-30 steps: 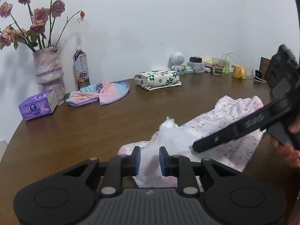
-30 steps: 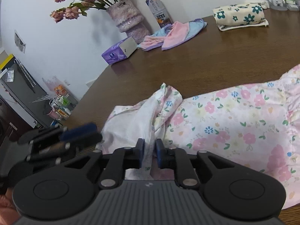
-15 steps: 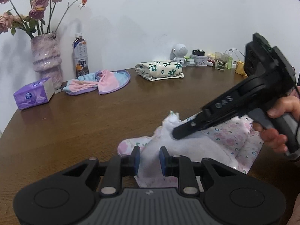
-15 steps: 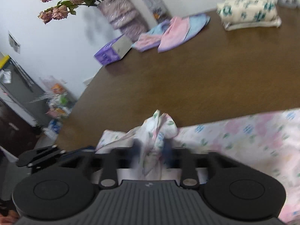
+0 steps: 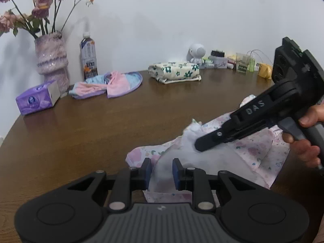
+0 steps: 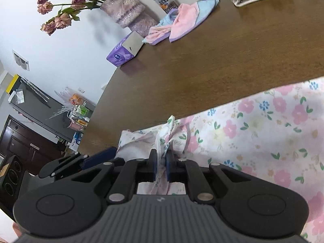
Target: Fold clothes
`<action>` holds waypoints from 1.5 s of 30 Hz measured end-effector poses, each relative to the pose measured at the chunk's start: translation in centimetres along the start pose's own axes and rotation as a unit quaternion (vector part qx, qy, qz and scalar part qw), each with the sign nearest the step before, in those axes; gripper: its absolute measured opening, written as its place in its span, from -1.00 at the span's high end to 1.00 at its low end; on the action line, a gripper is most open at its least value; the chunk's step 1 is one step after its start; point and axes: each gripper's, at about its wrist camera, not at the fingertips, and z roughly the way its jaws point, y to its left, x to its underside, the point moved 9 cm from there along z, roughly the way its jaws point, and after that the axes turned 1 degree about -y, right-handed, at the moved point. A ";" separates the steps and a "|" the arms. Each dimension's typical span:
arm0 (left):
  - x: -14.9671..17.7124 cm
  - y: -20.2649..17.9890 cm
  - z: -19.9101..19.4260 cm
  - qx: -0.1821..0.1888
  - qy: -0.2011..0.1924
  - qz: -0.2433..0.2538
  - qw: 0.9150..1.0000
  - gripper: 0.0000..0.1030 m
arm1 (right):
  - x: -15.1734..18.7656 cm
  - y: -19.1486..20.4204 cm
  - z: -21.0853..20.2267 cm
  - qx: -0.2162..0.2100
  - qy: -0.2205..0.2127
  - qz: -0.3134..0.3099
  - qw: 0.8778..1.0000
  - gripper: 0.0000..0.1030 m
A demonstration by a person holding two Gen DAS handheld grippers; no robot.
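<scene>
A pink floral garment (image 5: 263, 147) lies on the brown table (image 5: 101, 131), its white inner side turned up and stretched between both grippers. My left gripper (image 5: 162, 171) is at the garment's near edge, with the white fabric filling the gap between its blue pads. My right gripper (image 6: 161, 163) is shut on a bunched corner of the floral garment (image 6: 263, 125). In the left wrist view the right gripper (image 5: 200, 144) comes in from the right, held by a hand (image 5: 307, 147), and its tip presses into the raised cloth. The left gripper (image 6: 97, 159) shows low at the left of the right wrist view.
Along the far edge stand a vase of roses (image 5: 51, 60), a bottle (image 5: 89, 58), a purple tissue box (image 5: 37, 98), a pink-and-blue cloth (image 5: 113, 83), a folded green-flowered cloth (image 5: 175, 71), a white figurine (image 5: 197, 52) and small items. The table's left edge (image 6: 101, 101) drops off to the room.
The right gripper has risen and swung leftward with the garment's corner, lifting the cloth and showing its white inner side. My left gripper has stayed in place on the near edge.
</scene>
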 end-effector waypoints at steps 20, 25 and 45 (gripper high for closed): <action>1.9 -3.1 -2.7 0.032 0.021 0.023 0.999 0.61 | 0.0 4.4 -4.7 0.011 -0.063 -0.132 0.989 0.30; 3.4 -3.4 -1.4 0.023 0.043 0.014 0.999 0.62 | 3.4 5.7 -2.7 0.036 -0.011 -0.213 0.976 0.68; 0.7 0.3 3.1 0.010 0.048 -0.004 0.999 0.61 | 3.7 5.6 -0.2 0.110 -0.022 -0.316 0.942 0.71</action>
